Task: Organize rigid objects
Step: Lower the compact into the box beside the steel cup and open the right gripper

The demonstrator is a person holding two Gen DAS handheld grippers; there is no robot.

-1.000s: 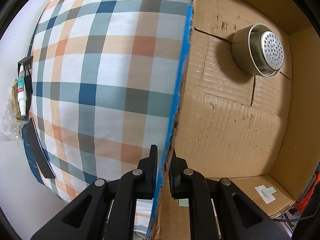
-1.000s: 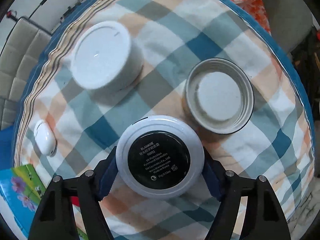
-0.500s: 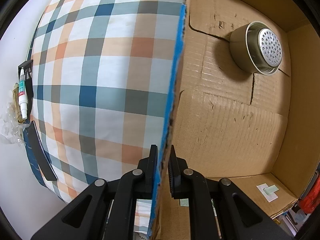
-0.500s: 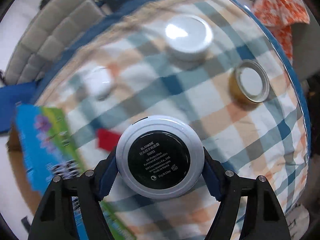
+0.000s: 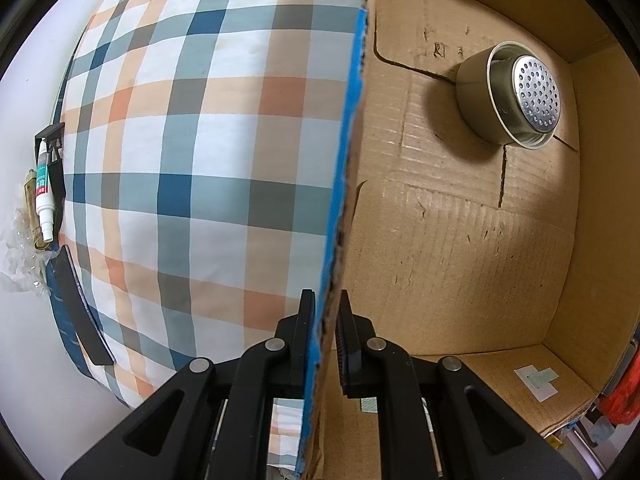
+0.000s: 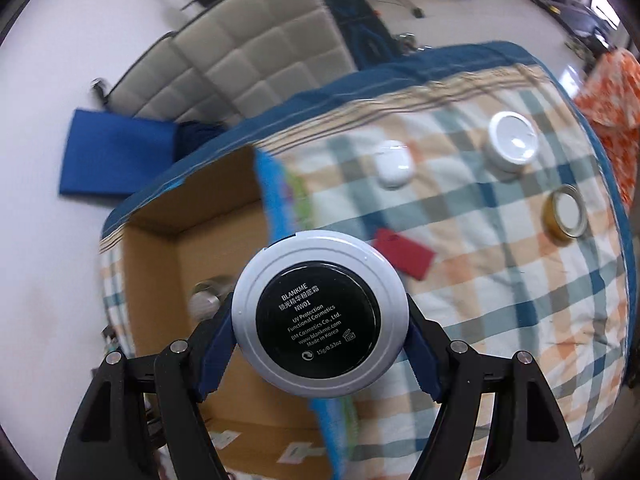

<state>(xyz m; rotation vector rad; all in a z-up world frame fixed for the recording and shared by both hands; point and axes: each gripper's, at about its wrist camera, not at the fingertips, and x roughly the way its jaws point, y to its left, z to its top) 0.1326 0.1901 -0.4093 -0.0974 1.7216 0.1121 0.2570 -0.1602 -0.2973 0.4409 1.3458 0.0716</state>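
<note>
My left gripper (image 5: pixel 325 334) is shut on the blue-edged wall of a cardboard box (image 5: pixel 448 248). Inside the box lies a round metal tin with a perforated lid (image 5: pixel 508 96). My right gripper (image 6: pixel 320 322) is shut on a round white compact with a black label (image 6: pixel 318 318) and holds it in the air over the box's edge (image 6: pixel 276 204). The tin shows blurred inside the box (image 6: pixel 206 298). On the checked cloth (image 6: pixel 500 280) lie a white earbud case (image 6: pixel 393 163), a white jar (image 6: pixel 512 142), a gold-rimmed lid (image 6: pixel 566 216) and a red card (image 6: pixel 404 253).
Left of the cloth in the left wrist view lie a white tube (image 5: pixel 43 192) and a black strip (image 5: pixel 82 316). Beyond the table are a grey padded seat (image 6: pixel 248 48), a blue mat (image 6: pixel 116 158) and an orange patterned cloth (image 6: pixel 612 92).
My right gripper has lifted the compact off the cloth and swung left toward the box, which has come into its view. My left gripper keeps its hold on the box wall.
</note>
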